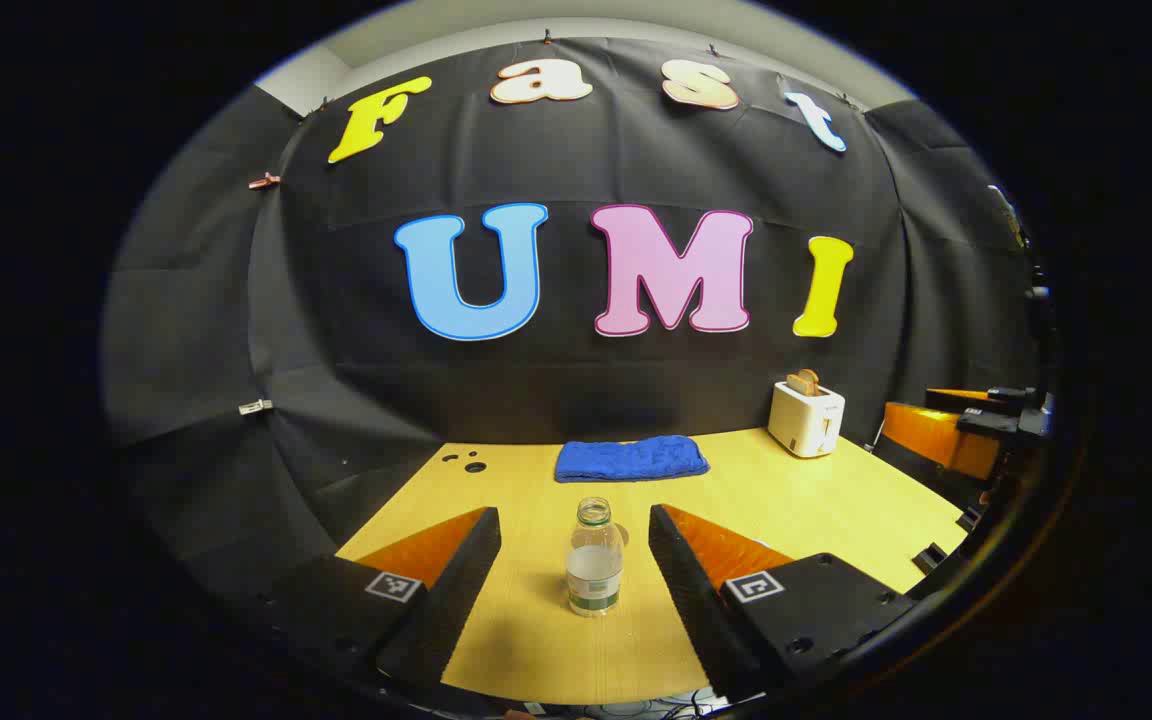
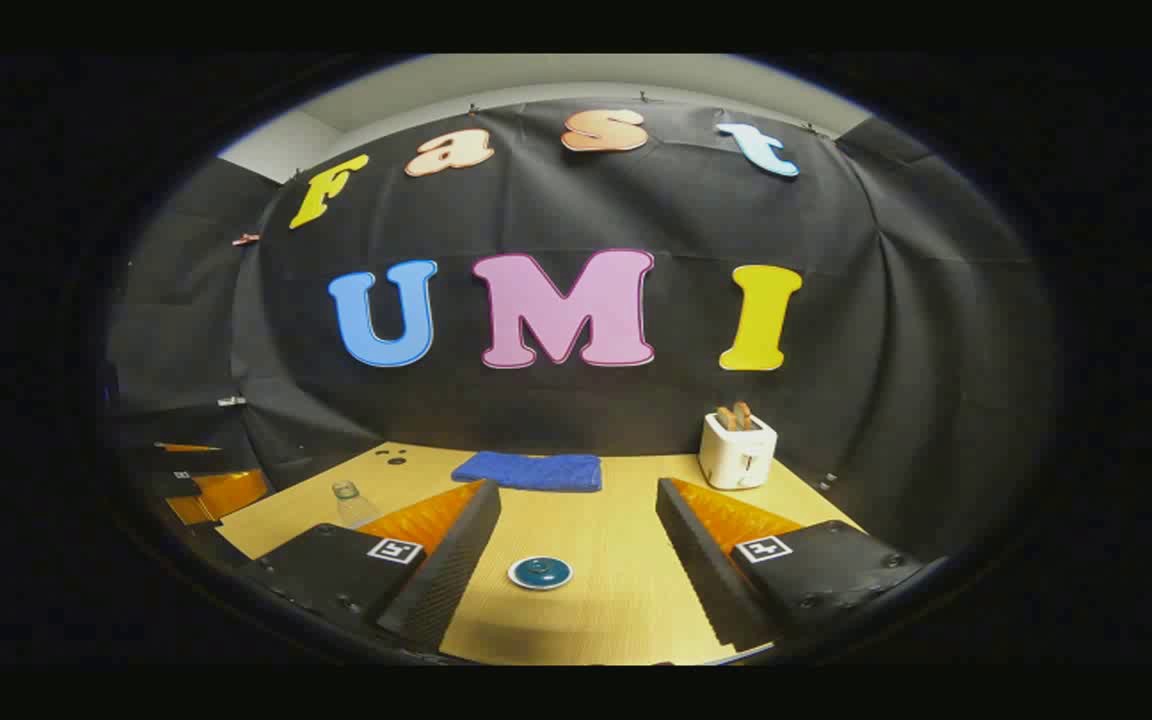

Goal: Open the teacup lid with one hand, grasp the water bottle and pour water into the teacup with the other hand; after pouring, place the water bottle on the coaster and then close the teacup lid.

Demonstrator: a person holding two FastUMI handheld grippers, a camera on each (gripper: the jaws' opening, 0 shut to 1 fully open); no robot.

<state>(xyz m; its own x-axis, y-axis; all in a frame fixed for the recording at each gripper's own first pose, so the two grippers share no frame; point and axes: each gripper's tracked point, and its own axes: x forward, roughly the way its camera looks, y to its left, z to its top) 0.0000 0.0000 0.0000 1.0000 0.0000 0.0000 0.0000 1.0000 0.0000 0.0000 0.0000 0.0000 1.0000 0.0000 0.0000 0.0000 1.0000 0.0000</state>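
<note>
In the left gripper view, the left gripper (image 1: pixel 574 565) is hanging over the table (image 1: pixel 816 510) with its fingers spread wide; the water bottle (image 1: pixel 594 558) is standing upright and uncapped between them, touching neither; at 12 o'clock beyond it a blue cloth (image 1: pixel 631 459) is lying, and at 2 o'clock a toaster (image 1: pixel 806 418) is sitting. In the right gripper view, the bottle (image 2: pixel 351 503) is showing at 9 o'clock; the right gripper (image 2: pixel 578 560) is also standing spread, framing a round blue coaster (image 2: pixel 540 572) on the table (image 2: pixel 626 570); the cloth (image 2: pixel 528 470) and toaster (image 2: pixel 737 450) are resting behind.
</note>
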